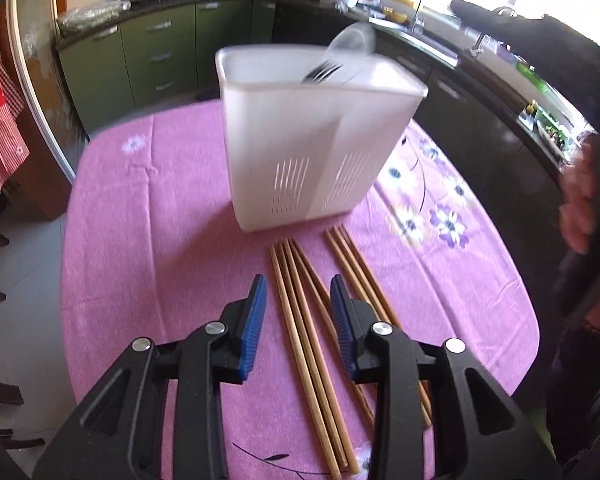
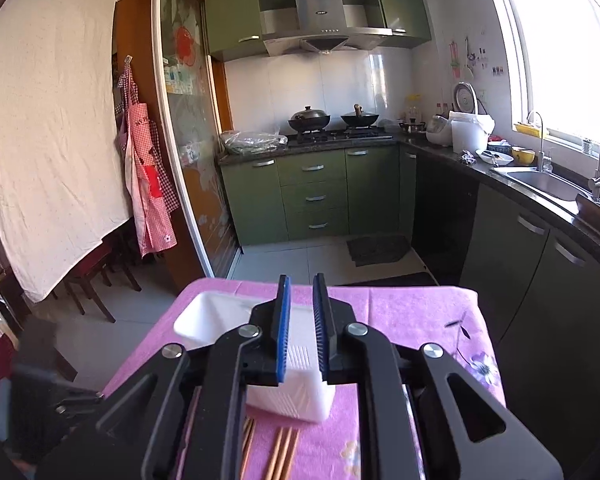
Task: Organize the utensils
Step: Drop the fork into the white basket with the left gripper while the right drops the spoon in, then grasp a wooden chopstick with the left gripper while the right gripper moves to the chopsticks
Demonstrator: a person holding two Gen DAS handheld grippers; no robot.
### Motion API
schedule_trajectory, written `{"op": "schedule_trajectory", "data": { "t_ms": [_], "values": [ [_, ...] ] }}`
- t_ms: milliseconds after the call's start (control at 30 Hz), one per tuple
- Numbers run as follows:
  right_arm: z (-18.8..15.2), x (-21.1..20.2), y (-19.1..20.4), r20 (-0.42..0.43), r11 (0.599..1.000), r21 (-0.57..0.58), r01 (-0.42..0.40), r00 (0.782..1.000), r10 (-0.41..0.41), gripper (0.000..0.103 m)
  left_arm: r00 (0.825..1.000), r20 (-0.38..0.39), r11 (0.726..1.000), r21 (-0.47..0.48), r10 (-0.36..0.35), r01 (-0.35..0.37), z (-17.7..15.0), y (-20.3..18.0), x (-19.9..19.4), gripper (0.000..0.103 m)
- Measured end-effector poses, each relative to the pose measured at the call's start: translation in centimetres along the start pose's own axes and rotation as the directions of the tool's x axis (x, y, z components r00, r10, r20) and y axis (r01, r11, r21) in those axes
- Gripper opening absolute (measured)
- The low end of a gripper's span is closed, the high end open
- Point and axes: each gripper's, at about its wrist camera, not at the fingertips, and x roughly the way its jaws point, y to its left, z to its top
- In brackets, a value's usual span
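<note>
Table (image 1: 148,208) w/ pink floral cloth | white slotted utensil caddy (image 1: 300,152) upright mid-table, fork (image 1: 320,72) + clear spoon inside | wooden chopsticks (image 1: 300,320) flat just in front of caddy, some lying btwn fingers of L gripper (image 1: 298,292), wide open, empty | R gripper (image 2: 301,292) above caddy, narrow gap, holds nothing

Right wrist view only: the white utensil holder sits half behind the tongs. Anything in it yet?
Observer: Yes. A fork stands in the utensil holder, tines up, with a clear rounded item beside it that is too blurred to name.
Operator: Left tongs?
Observer: The left tongs are open over the chopsticks and grip nothing.
Operator: How do the chopsticks lie?
Observer: In two bundles, running from the holder's base toward the camera. One lies between the fingers and the other bundle lies to its right.
</note>
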Motion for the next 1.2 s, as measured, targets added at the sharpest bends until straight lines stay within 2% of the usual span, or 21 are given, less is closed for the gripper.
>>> {"op": "schedule_trajectory", "data": {
  "t_ms": [100,167,200,333,433,533,700,1200],
  "values": [
    [-1.7,-1.5,-1.0,-0.075,1.0,0.008,-0.011,0.997,0.012,0.013,0.995,-0.094,0.999,-0.03,-0.013,0.01,-0.3,0.4,2.2,0.031],
    [-3.1,-1.8,-1.9,-0.136,1.0,0.014,-0.007,0.991,0.009,0.013,0.99,-0.138,0.999,-0.042,-0.013,0.008,-0.4,0.7,3.4,0.027],
    [-3.8,-1.8,-2.4,-0.161,1.0,0.018,-0.006,0.987,0.009,0.013,0.988,-0.155,0.999,-0.047,-0.008,0.001,-0.4,0.7,4.0,0.023],
    [-6.6,-1.5,-3.9,-0.244,0.999,0.032,0.009,0.97,0.0,0.013,0.979,-0.202,0.997,-0.08,0.002,-0.019,0.0,1.2,5.7,0.015],
    [-8.2,-1.1,-4.8,-0.279,0.999,0.047,0.01,0.96,0.004,0.013,0.974,-0.227,0.996,-0.088,-0.002,-0.018,0.1,1.0,6.5,0.015],
    [-9.0,-0.6,-5.0,-0.3,0.998,0.055,0.004,0.954,0.012,0.013,0.968,-0.251,0.996,-0.082,0.022,-0.044,0.1,0.6,7.3,0.011],
    [-9.6,-0.1,-4.6,-0.322,0.999,0.049,-0.01,0.946,0.026,0.013,0.957,-0.287,0.994,-0.076,0.051,-0.076,0.1,0.4,8.3,0.009],
    [-9.9,0.2,-4.0,-0.352,0.999,0.031,-0.022,0.935,0.032,0.013,0.942,-0.324,0.991,-0.07,0.084,-0.112,0.5,-0.6,9.7,0.008]
  ]
}}
